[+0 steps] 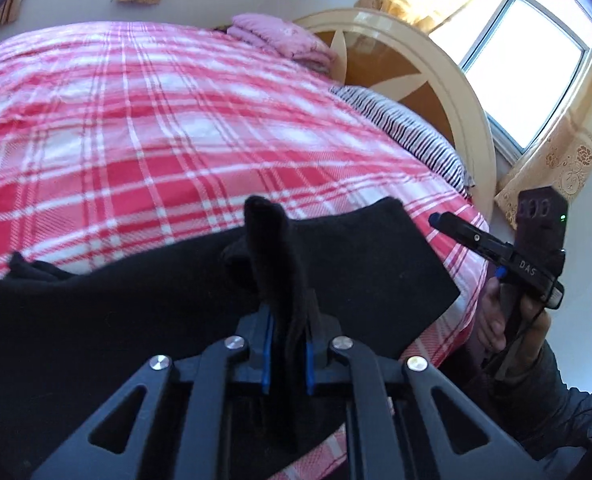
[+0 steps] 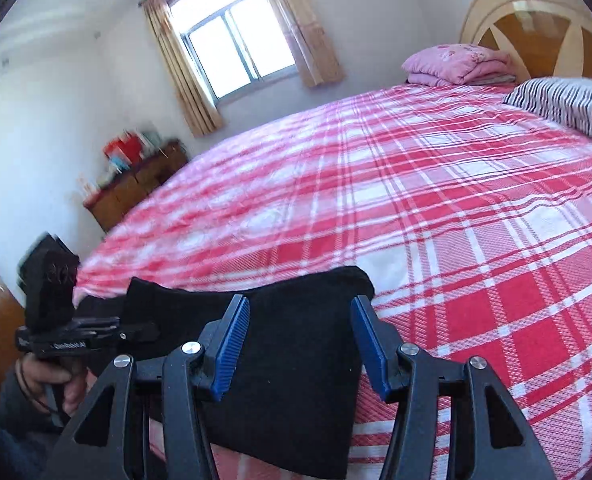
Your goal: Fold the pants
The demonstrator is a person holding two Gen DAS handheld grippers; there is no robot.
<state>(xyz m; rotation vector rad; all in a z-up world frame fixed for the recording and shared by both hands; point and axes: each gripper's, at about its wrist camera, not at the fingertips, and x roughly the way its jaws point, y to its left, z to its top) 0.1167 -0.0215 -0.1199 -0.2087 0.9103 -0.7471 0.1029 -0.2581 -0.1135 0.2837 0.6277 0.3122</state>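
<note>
Black pants point(image 1: 356, 264) lie along the near edge of the bed on a red and white plaid cover point(image 1: 155, 132). My left gripper point(image 1: 287, 344) is shut on a pinched fold of the pants, and a ridge of black cloth sticks up between its blue pads. In the right wrist view the pants point(image 2: 296, 360) lie flat under my right gripper point(image 2: 300, 344), which is open, its blue pads point(image 2: 231, 344) spread wide just above the cloth. The right gripper also shows in the left wrist view point(image 1: 456, 232) at the right, beyond the pants' end. The left gripper shows in the right wrist view point(image 2: 135, 332) at the left, on the pants.
A folded pink quilt point(image 2: 456, 64) and a striped pillow point(image 2: 568, 104) lie at the head of the bed by a rounded headboard point(image 1: 428, 80). A wooden cabinet point(image 2: 135, 188) stands by the far wall under a curtained window point(image 2: 231, 40). Another window point(image 1: 528, 72) is beside the headboard.
</note>
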